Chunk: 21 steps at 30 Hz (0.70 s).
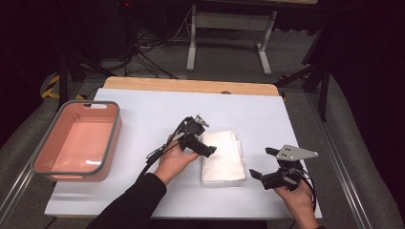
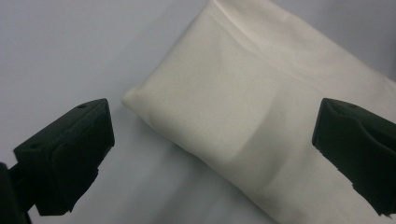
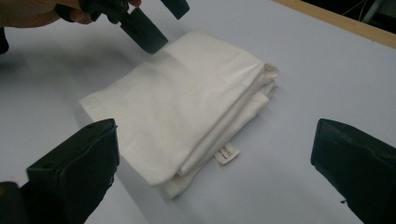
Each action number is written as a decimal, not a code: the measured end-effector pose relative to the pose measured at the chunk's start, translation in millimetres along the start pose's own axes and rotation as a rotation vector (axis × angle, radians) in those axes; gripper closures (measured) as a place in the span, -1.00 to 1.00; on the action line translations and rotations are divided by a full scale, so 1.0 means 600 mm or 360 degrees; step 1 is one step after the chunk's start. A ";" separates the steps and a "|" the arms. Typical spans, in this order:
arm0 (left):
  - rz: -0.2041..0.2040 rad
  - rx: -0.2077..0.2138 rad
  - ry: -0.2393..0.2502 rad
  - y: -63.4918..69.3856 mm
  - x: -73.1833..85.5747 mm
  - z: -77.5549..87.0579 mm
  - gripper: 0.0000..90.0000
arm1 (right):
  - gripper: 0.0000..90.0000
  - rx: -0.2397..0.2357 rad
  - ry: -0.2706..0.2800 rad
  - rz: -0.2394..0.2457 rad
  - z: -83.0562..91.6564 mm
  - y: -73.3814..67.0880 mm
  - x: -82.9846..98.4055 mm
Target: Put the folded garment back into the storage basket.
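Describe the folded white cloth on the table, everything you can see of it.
The folded white cloth is a soft, cream-white woven fabric, folded into a neat rectangle of several layers. The stacked folds show along one side, where a small white label sticks out. It lies flat on the white table, right of the pink tub. The left gripper hovers at its left edge with jaws open; whether it touches is unclear. The right gripper stands apart, open.

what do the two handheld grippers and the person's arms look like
Both grippers are black with two chunky black jaws and trailing black cables. The right gripper carries a grey three-cornered plate with small holes; the left gripper has a smaller grey piece on top. The left arm wears a dark sleeve.
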<state>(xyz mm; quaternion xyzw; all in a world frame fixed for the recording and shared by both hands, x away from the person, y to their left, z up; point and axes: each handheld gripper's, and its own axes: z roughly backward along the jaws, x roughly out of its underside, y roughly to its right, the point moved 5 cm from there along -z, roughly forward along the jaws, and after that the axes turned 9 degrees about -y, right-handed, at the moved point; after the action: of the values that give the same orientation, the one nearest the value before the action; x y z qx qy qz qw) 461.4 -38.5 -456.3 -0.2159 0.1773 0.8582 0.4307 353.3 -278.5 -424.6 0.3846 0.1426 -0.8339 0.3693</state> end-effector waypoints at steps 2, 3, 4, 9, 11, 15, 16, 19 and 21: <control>0.0021 0.0011 -0.0047 0.000 0.002 -0.012 -0.99 | -0.97 -0.0006 0.0013 -0.0002 0.002 0.000 0.000; 0.0034 0.0008 -0.0056 0.000 0.002 -0.016 -0.99 | -0.98 -0.0002 0.0017 0.0000 0.002 0.001 0.000; 0.0033 0.0009 -0.0066 -0.002 0.002 -0.020 -0.99 | -0.98 -0.0004 0.0018 0.0001 0.003 0.000 0.001; 0.0074 0.0024 -0.0083 -0.004 0.003 -0.032 -1.00 | -0.98 -0.0012 0.0026 -0.0004 0.005 0.001 0.001; 0.0074 0.0017 -0.0089 -0.004 0.002 -0.037 -0.99 | -0.98 -0.0012 0.0025 -0.0002 0.005 0.001 0.001; 0.0089 -0.0002 -0.0103 -0.004 0.003 -0.047 -1.00 | -0.98 -0.0022 0.0025 -0.0004 0.004 0.001 0.001; 0.0085 -0.0019 -0.0111 -0.004 0.003 -0.050 -1.00 | -0.98 -0.0023 0.0025 -0.0001 0.004 0.001 0.001; 0.0081 -0.0047 -0.0144 -0.005 0.005 -0.058 -1.00 | -0.98 -0.0023 0.0028 -0.0001 0.004 0.000 0.001; 0.0091 -0.0059 -0.0146 -0.003 0.005 -0.063 -1.00 | -0.98 -0.0018 0.0029 -0.0002 0.004 0.000 0.001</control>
<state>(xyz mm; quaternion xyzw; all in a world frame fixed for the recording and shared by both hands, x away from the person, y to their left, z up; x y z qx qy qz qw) 469.5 -54.3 -489.8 -0.1791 0.1475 0.8823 0.4095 351.9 -280.3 -423.4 0.3900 0.1507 -0.8298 0.3697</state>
